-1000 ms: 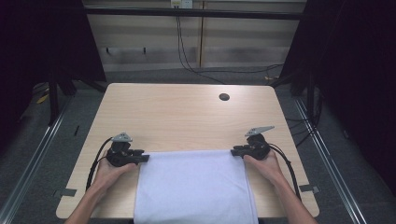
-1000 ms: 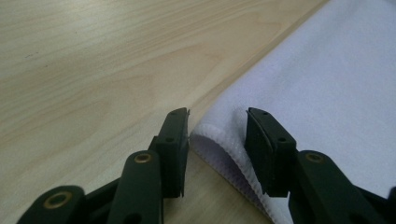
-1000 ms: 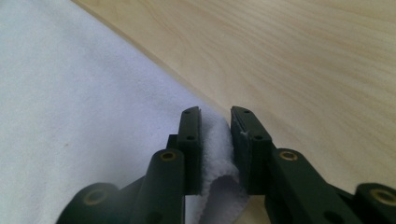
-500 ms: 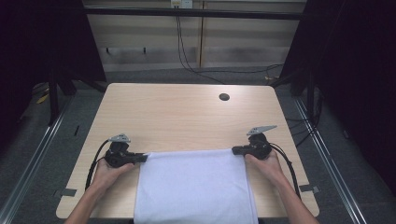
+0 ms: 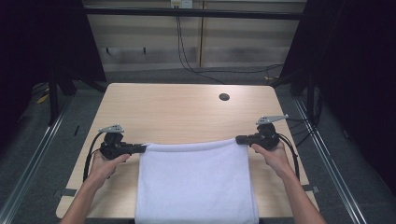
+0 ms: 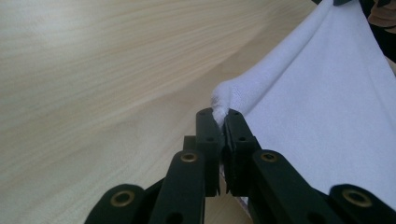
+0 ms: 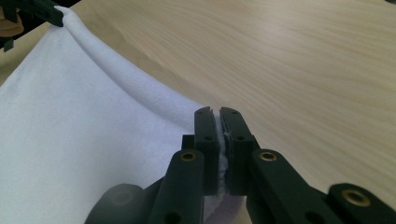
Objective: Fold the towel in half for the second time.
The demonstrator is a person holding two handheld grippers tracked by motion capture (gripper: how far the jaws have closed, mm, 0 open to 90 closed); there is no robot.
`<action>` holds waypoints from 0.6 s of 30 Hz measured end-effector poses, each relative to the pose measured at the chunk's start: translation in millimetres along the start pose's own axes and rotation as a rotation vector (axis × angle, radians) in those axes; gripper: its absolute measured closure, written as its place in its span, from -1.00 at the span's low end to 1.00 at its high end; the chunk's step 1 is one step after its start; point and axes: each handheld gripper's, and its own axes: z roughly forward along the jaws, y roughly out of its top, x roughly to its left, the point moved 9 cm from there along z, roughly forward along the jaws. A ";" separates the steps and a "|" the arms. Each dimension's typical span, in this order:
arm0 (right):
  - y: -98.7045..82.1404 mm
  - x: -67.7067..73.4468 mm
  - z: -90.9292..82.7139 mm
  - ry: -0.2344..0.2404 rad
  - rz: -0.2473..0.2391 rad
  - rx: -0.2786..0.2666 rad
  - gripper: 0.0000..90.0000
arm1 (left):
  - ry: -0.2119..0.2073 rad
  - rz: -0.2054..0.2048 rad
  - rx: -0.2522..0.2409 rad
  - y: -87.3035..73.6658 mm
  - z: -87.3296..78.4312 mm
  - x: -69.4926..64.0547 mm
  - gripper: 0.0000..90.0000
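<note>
Pale wood tabletop [image 5: 187, 112] carries one white towel [image 5: 196, 182], stretched between two claws. At the left, the left claw [image 5: 142, 149] is pressed together on the towel's far left corner, pinching the cloth. At the right, the right claw [image 5: 239, 139] pinches the far right corner likewise. One dark round hole [image 5: 224, 97] sits farther back. The towel's near edge is cut off at the bottom of the high view.

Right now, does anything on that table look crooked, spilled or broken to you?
Nothing stands out. The white towel looks clean and whole, its far edge stretched fairly straight between the left gripper and right gripper, each shut on a corner. Its near end reaches the table edge. The dark round spot is too small to identify.
</note>
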 end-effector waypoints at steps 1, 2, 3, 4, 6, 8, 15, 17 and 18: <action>3.0 -0.5 -0.4 -0.003 -0.003 0.001 0.92 | 0.000 0.007 -0.006 3.6 -0.8 0.1 0.92; 6.9 -1.1 -1.4 -0.008 -0.005 -0.001 0.92 | 0.002 0.010 -0.022 8.0 -1.9 0.3 0.92; 11.4 -2.1 -2.6 -0.012 -0.011 -0.008 0.92 | 0.006 0.016 -0.027 12.9 -2.9 1.1 0.92; 17.0 -2.8 -4.8 -0.016 -0.021 -0.015 0.92 | 0.008 0.019 -0.029 15.9 -3.7 1.3 0.92; 24.7 -4.0 -8.2 -0.020 -0.020 -0.032 0.92 | 0.010 0.009 -0.058 24.5 -5.7 3.3 0.92; 31.5 -6.8 -12.3 -0.026 -0.024 -0.045 0.92 | 0.024 0.006 -0.057 31.5 -5.8 7.7 0.92; 55.8 -19.4 -20.4 -0.056 -0.014 -0.086 0.92 | 0.055 0.030 -0.077 62.7 -6.6 10.4 0.93; 61.6 -23.0 -21.2 -0.061 -0.007 -0.095 0.92 | 0.065 0.033 -0.081 71.4 -7.1 13.3 0.93; 64.4 -25.2 -21.7 -0.063 -0.006 -0.098 0.93 | 0.067 0.032 -0.092 76.2 -7.4 14.4 0.93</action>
